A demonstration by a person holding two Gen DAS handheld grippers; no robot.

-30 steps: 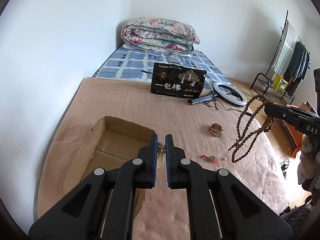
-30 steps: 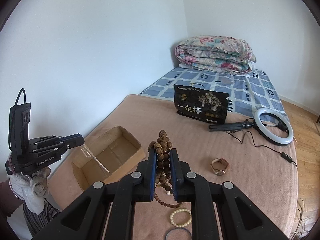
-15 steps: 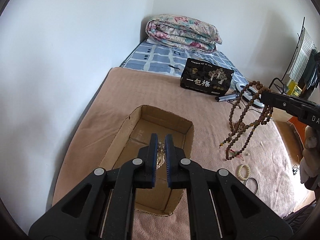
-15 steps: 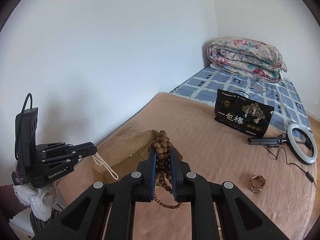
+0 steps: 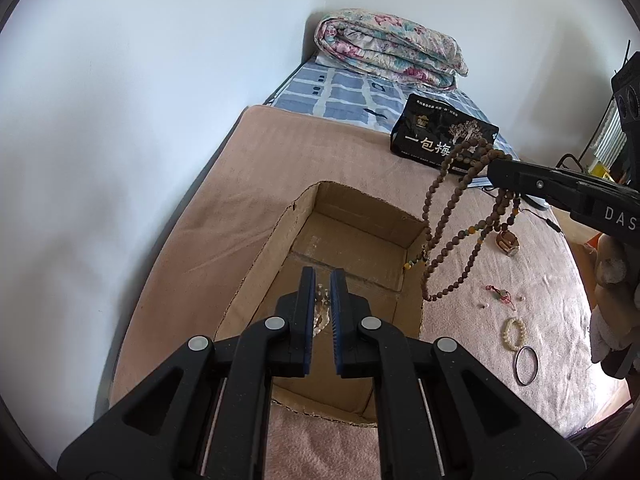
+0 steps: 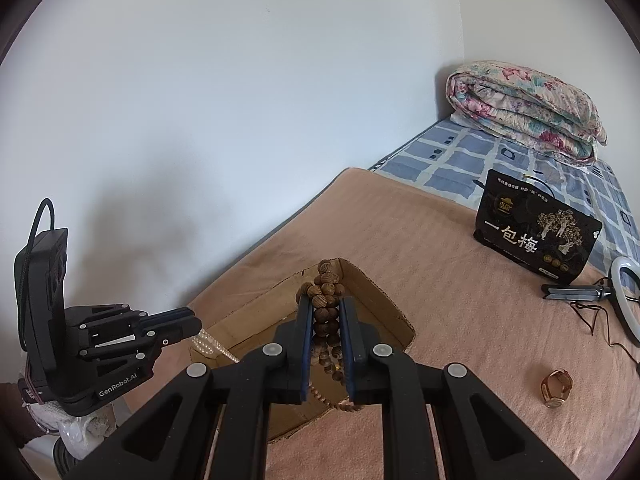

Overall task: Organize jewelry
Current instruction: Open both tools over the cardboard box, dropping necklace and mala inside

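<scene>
Both grippers have swung across the bed toward the cardboard box (image 5: 352, 216) since a second ago, and it now fills the middle of each wrist view. Clenched tight, the left gripper (image 5: 322, 280) pinches a pale pearl strand (image 6: 208, 342) that dangles over the open box — the right gripper (image 6: 326, 308) is clamped on a wooden bead necklace (image 5: 452, 232) whose loops hang at the box's right edge. On the pink blanket (image 5: 460, 320) right of the box lie a cream bead bracelet (image 5: 513, 334), a dark bangle (image 5: 526, 365) and a watch (image 6: 557, 388).
</scene>
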